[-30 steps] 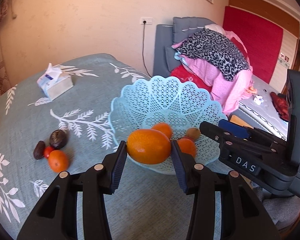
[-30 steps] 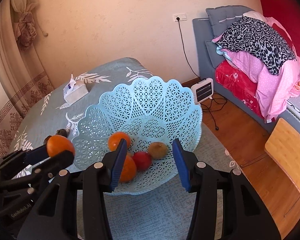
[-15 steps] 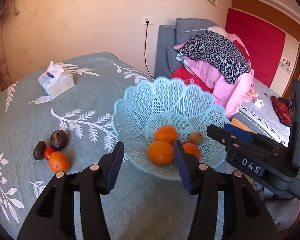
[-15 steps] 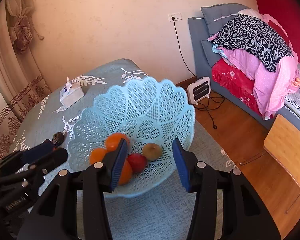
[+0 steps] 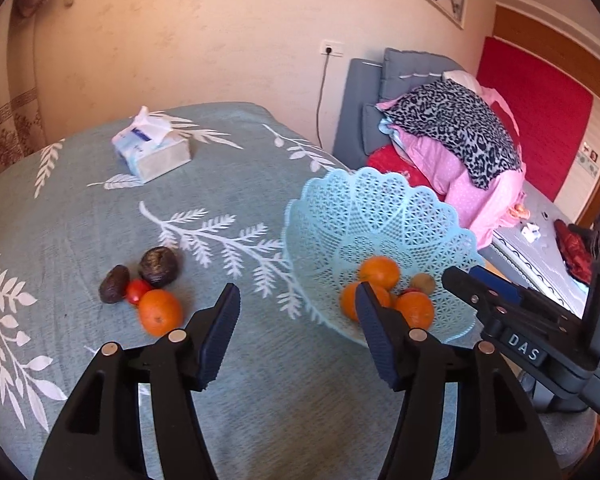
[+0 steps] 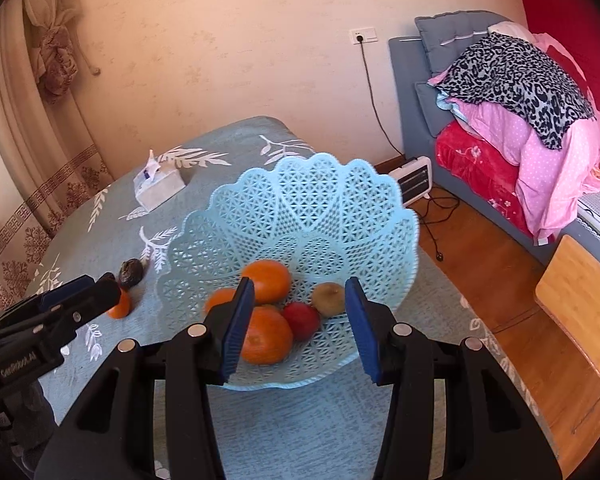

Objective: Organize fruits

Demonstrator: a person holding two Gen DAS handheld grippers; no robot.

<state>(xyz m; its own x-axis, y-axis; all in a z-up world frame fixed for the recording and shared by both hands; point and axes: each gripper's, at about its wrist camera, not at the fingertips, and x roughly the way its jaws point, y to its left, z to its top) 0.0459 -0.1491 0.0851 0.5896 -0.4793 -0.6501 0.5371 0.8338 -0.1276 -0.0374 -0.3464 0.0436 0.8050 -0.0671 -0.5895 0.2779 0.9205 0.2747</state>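
Note:
The light blue lattice basket (image 5: 380, 216) stands on the table's right side and holds three oranges (image 5: 380, 272), a red fruit (image 6: 302, 320) and a kiwi (image 6: 328, 299). My left gripper (image 5: 296, 304) hovers over the cloth just left of the basket; its jaws are opening and nothing is between them. Further left lie an orange (image 5: 160, 312), a small tomato (image 5: 136, 290) and two dark avocados (image 5: 159, 266). My right gripper (image 6: 300, 296) is open in front of the basket (image 6: 300, 168), gripping nothing.
A tissue box (image 5: 152, 148) sits at the back of the leaf-patterned tablecloth (image 5: 80, 220). To the right are a sofa piled with clothes (image 6: 512, 80), a white heater (image 6: 414, 176) on the wooden floor and a wooden seat (image 6: 580, 300).
The left gripper let go of the orange, which now lies in the basket, then swung left with its jaws spreading wider. The right gripper stayed almost still.

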